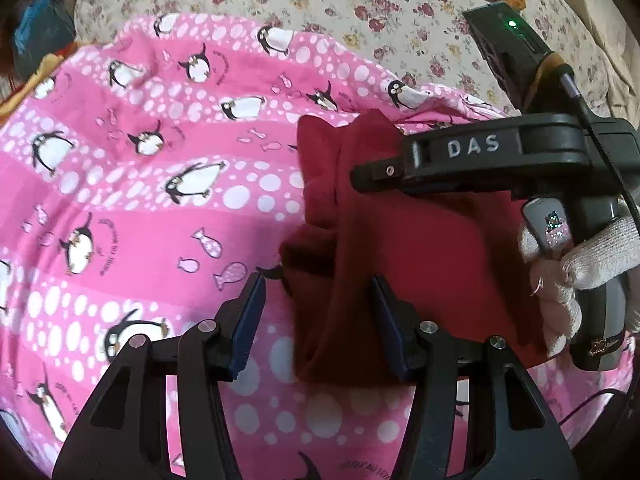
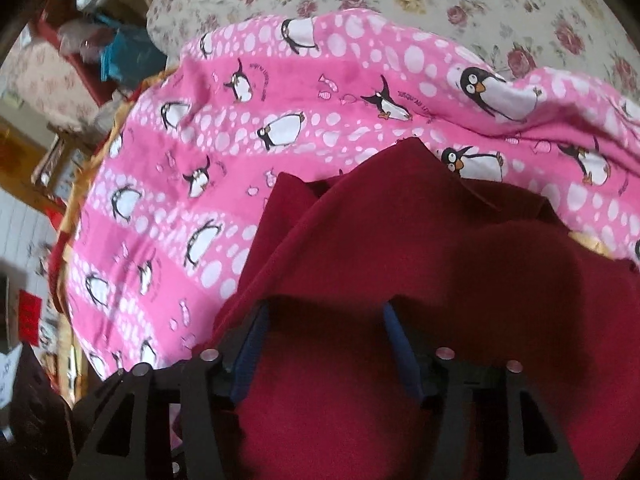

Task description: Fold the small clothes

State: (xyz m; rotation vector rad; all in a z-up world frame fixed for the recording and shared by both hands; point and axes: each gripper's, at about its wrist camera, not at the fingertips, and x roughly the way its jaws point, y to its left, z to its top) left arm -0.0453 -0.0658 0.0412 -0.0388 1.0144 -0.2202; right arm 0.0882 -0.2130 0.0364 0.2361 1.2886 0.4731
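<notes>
Here, counted:
- One dark red garment (image 1: 360,248) lies on one pink penguin sheet (image 1: 140,200).
- Left gripper (image 1: 318,300): jaws apart, fold between, pads not pressing.
- Right gripper (image 2: 324,320): jaws apart over the garment, gripping nothing.

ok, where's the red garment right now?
The red garment lies on the pink penguin sheet, right of centre in the left wrist view, under both tools.

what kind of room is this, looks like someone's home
Most likely a bedroom in a home. The dark red garment lies on a pink penguin-print sheet spread over a floral bedcover, and cluttered shelves or furniture stand beside it at the left edge of the right wrist view.
</notes>
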